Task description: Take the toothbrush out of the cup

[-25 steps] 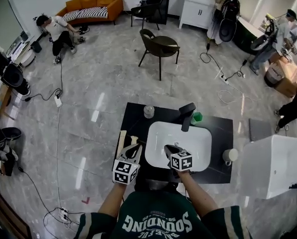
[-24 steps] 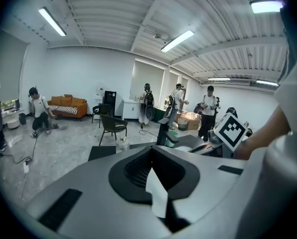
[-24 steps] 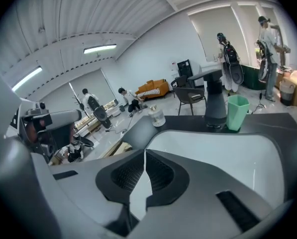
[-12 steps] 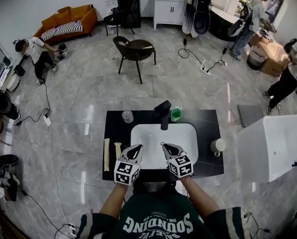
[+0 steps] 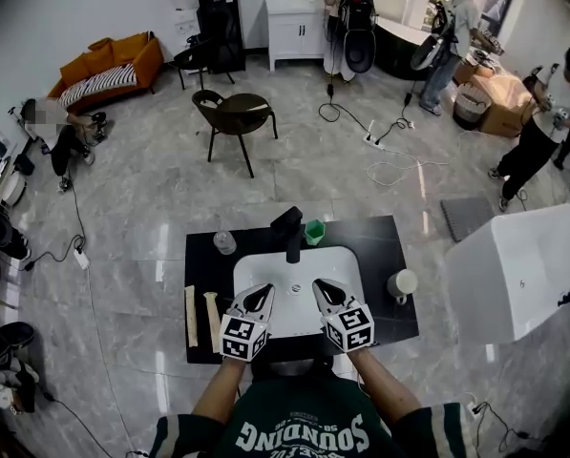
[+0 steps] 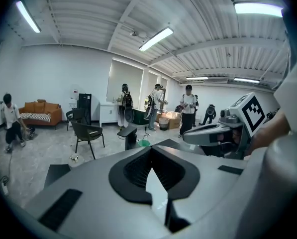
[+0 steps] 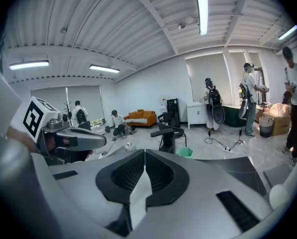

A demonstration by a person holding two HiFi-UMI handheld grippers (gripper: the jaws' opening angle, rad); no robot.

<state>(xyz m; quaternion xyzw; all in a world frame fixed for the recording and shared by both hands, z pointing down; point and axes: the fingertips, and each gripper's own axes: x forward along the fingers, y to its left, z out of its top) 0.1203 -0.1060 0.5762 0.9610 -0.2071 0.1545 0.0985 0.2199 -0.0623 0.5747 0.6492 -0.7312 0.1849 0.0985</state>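
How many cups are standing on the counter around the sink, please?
3: a clear cup at the back left, a green cup right of the tap, and a white mug right of the sink. None appears hidden.

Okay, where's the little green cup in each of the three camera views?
Head view: the green cup stands upper centre, on the black counter behind the white sink, right of the black faucet.
Left gripper view: centre, slightly low, right of the faucet.
Right gripper view: right of centre, again right of the faucet.
Shared landmark: the black faucet.
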